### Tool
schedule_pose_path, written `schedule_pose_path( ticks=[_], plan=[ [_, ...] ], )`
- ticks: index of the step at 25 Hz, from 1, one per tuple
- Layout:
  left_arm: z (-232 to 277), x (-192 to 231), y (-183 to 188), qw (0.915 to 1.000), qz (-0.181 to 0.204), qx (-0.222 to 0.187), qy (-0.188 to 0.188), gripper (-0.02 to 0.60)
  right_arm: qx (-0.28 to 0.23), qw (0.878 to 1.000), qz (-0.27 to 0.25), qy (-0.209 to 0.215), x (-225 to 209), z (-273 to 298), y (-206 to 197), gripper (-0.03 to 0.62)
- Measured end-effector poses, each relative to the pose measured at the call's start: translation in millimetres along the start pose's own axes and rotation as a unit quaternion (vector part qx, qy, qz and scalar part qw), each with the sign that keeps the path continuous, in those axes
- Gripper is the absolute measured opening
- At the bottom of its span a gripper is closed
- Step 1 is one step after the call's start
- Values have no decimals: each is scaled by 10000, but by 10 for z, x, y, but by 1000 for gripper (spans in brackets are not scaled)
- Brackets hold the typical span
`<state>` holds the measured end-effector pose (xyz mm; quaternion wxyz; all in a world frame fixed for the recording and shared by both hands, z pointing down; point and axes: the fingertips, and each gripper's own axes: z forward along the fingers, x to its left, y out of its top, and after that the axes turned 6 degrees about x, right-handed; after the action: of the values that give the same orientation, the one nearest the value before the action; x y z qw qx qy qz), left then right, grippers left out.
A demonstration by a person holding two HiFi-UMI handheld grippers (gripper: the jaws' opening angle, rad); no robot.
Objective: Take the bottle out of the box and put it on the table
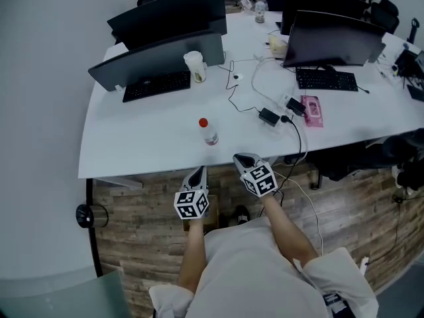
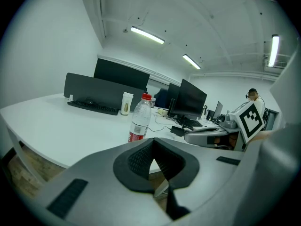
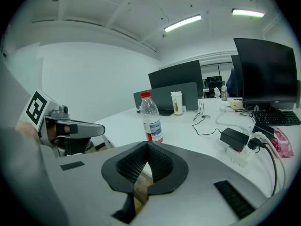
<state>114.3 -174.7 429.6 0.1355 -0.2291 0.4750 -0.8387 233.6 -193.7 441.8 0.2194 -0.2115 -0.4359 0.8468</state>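
A clear water bottle [image 1: 207, 132] [image 2: 140, 119] [image 3: 150, 117] with a red cap and red label stands upright on the white table [image 1: 139, 144], near its front edge. My left gripper [image 1: 197, 172] [image 2: 153, 142] hovers just off that edge, below and slightly left of the bottle, jaws together and empty. My right gripper [image 1: 244, 158] [image 3: 146, 147] sits beside it to the right, also shut with nothing in it. Neither touches the bottle. I cannot make out the box in any view.
Behind the bottle stand a paper cup [image 1: 195, 66], keyboards [image 1: 156, 85] and several dark monitors [image 1: 331, 35]. A black power adapter [image 1: 269, 116], cables and a pink pack [image 1: 311, 110] lie to the right. A black cylinder [image 1: 89, 215] is on the wooden floor at left.
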Motion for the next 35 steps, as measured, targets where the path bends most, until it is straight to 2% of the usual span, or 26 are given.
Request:
schedule_pose_path(
  ticks=[14,19,26,35],
  plan=[
    [54,-65,-40,10000,42,43,-21,12,62,10000,29,40,-28,-2,-81,38],
    [38,-86,-88,10000,8,68,-27,12,98,9999,24,-102,-79,-53,-92,38],
    [17,-69,-58,10000,34,32,13,12,46,9999,110,-52,-81,-56,-54,38],
    [51,-98,-34,10000,53,10,-46,12,72,9996,165,-198,-171,-89,-62,38]
  ],
)
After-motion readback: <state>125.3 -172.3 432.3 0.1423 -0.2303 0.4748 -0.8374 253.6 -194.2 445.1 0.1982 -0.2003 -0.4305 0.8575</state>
